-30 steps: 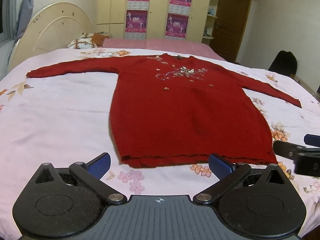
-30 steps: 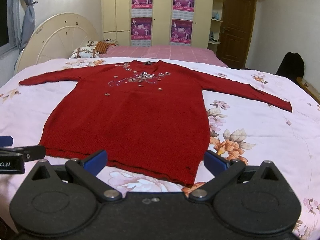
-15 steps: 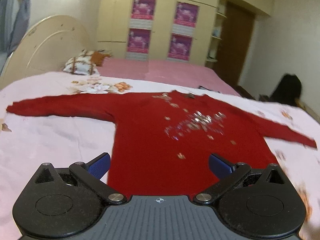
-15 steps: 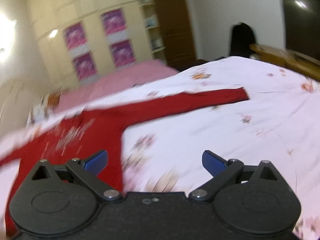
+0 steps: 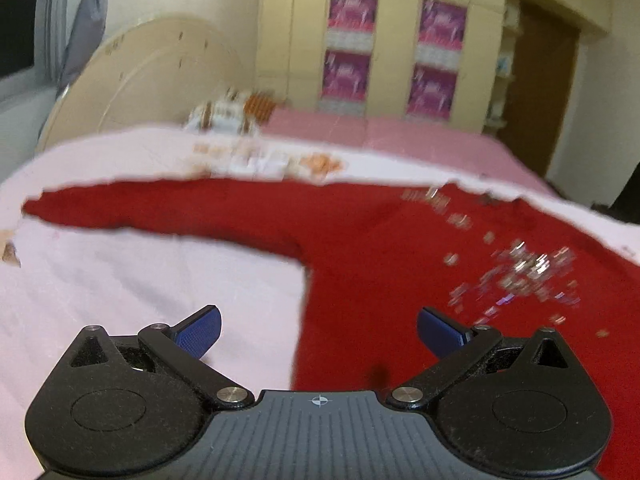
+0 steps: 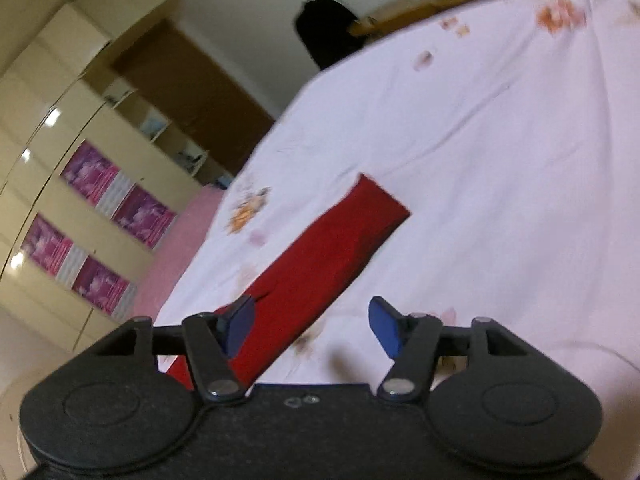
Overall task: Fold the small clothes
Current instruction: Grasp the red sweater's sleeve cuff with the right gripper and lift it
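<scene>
A red knit sweater (image 5: 400, 264) with sequins on its chest lies flat on a floral bed sheet (image 5: 140, 280). In the left wrist view its one sleeve (image 5: 160, 212) stretches away to the left. My left gripper (image 5: 318, 334) hangs open above the sweater's side edge near the armpit, gripping nothing. The right wrist view is rolled over sideways and shows the other sleeve (image 6: 332, 248) running up to its cuff. My right gripper (image 6: 312, 328) hovers over that sleeve; its jaws are closing, the sleeve passes between them, and the pads do not press on it.
A rounded cream headboard (image 5: 140, 88) and pillows (image 5: 228, 116) stand at the far side, with a pink bed (image 5: 360, 128) and a wardrobe (image 5: 380, 40) behind. A dark chair (image 6: 328, 36) sits beyond the bed's edge (image 6: 400, 20).
Both grippers moved forward over the sweater, the left toward the left armpit, the right out along the right sleeve. The right gripper rolled sideways and its jaws narrowed.
</scene>
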`<state>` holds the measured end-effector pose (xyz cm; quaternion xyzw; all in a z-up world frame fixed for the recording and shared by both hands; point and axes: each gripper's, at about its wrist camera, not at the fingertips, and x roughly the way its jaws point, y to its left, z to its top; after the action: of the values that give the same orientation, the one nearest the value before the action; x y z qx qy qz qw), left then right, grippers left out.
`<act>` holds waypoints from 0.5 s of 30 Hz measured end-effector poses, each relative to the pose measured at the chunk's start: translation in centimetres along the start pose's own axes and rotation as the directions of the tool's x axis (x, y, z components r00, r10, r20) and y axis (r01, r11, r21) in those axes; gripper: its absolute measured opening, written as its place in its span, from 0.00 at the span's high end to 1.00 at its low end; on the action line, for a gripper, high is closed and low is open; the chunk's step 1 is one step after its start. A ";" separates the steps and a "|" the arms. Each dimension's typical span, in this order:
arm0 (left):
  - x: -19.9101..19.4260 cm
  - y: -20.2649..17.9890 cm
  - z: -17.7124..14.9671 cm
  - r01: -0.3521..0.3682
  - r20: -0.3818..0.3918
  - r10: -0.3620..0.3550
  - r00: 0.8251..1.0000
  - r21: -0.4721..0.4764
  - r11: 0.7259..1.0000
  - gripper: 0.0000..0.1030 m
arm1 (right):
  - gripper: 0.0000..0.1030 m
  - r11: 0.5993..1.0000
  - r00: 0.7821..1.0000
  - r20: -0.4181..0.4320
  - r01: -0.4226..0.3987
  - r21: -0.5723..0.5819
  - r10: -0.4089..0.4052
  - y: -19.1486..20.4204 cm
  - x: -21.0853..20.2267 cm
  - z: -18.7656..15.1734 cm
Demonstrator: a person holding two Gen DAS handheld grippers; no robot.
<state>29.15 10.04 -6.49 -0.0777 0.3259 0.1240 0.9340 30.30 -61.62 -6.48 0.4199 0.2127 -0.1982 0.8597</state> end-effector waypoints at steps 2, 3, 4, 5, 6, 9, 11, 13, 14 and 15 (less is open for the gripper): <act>1.3 0.4 -0.1 0.020 -0.059 -0.021 0.998 -0.024 1.000 0.00 | 0.40 0.999 1.000 -0.013 0.009 0.054 -0.008 -1.1 2.0 0.4; 1.8 0.4 -0.2 0.027 -0.082 -0.029 0.996 -0.035 0.999 0.00 | 0.42 0.997 1.000 -0.022 0.001 0.080 0.001 -1.6 2.8 0.5; 2.2 0.4 -0.3 0.026 -0.096 -0.030 0.995 -0.040 0.999 0.00 | 0.44 0.996 1.000 -0.020 -0.009 0.089 0.010 -1.8 3.2 0.7; 2.5 0.4 -0.3 0.015 -0.104 -0.019 0.994 -0.039 0.999 0.00 | 0.44 0.997 1.000 -0.011 -0.010 0.080 0.011 -1.7 3.6 0.8; 2.7 0.4 -0.3 0.013 -0.102 -0.017 0.995 -0.034 0.999 0.00 | 0.44 0.997 1.000 -0.009 -0.013 0.074 0.013 -1.6 4.0 0.9; 3.4 -0.1 -0.5 0.010 -0.118 -0.012 0.993 -0.017 1.000 0.00 | 0.43 0.999 0.999 -0.020 -0.024 0.044 0.025 -0.9 4.8 1.2; 3.8 -0.5 -0.5 0.006 -0.126 -0.006 0.992 -0.002 1.000 0.00 | 0.43 0.999 0.999 -0.037 -0.032 0.026 0.033 -0.5 5.3 1.6; 4.0 -0.8 -0.5 -0.005 -0.129 0.006 0.992 0.003 1.000 0.00 | 0.45 0.999 0.998 -0.052 -0.043 0.009 0.043 0.0 5.6 2.1; 4.0 -0.6 -0.4 -0.008 -0.129 0.008 0.992 -0.001 1.000 0.00 | 0.51 0.999 0.997 -0.055 -0.046 0.010 0.046 0.0 5.7 2.2; 4.0 -0.4 -0.3 -0.012 -0.130 0.010 0.991 -0.009 1.000 0.00 | 0.61 0.999 0.998 -0.051 -0.042 0.012 0.043 -0.1 5.7 2.3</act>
<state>32.13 10.29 -9.16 -0.0884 0.3858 0.1254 0.9097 35.41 -64.45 -8.27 0.4341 0.2244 -0.1703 0.8557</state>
